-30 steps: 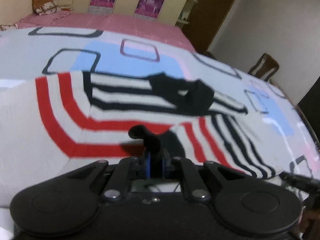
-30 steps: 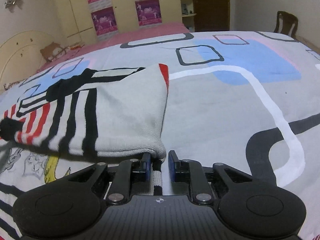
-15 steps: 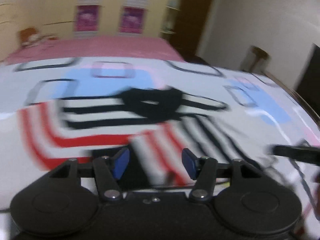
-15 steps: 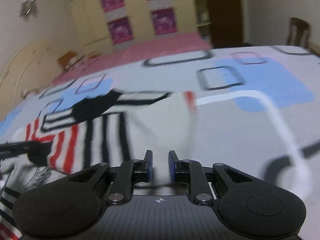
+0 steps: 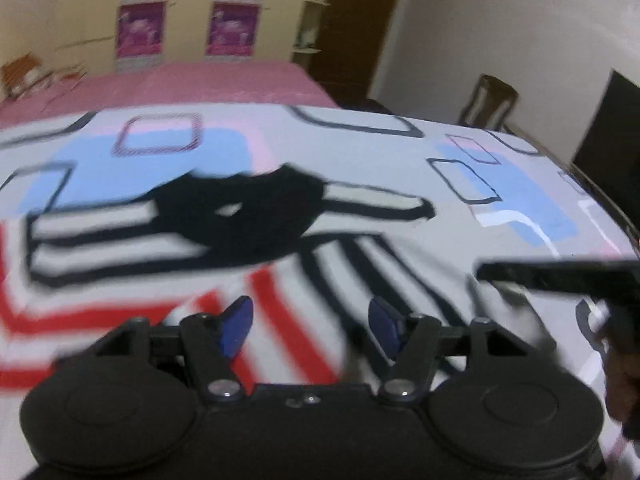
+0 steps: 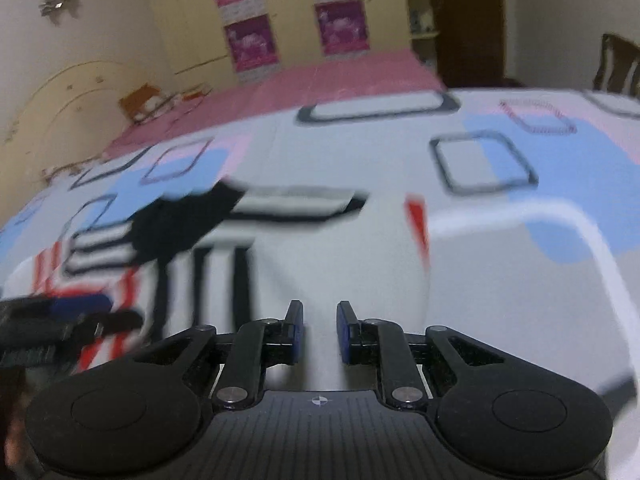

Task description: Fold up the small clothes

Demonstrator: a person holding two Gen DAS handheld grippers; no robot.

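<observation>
A small white garment [image 5: 168, 240] with red and black stripes and a black collar lies folded on the patterned sheet [image 5: 360, 148]. My left gripper [image 5: 310, 322] is open and empty above its near striped part. In the right wrist view the same garment [image 6: 332, 248] lies flat, and my right gripper [image 6: 319, 330] hovers over its near edge with the jaws a little apart and nothing between them. The left gripper's fingers [image 6: 76, 312] show at the left edge of that view. The right gripper's arm [image 5: 560, 276] shows at the right of the left wrist view. Both views are blurred.
The sheet covers a wide surface with a pink bed [image 6: 320, 80] behind it. A wooden chair [image 5: 490, 102] stands at the far right, beside a dark door [image 6: 468, 20]. A dark panel [image 5: 608, 140] stands at the right edge.
Both grippers have let go of the garment and lifted back from it. The left jaws opened wide. The garment now lies flat and folded.
</observation>
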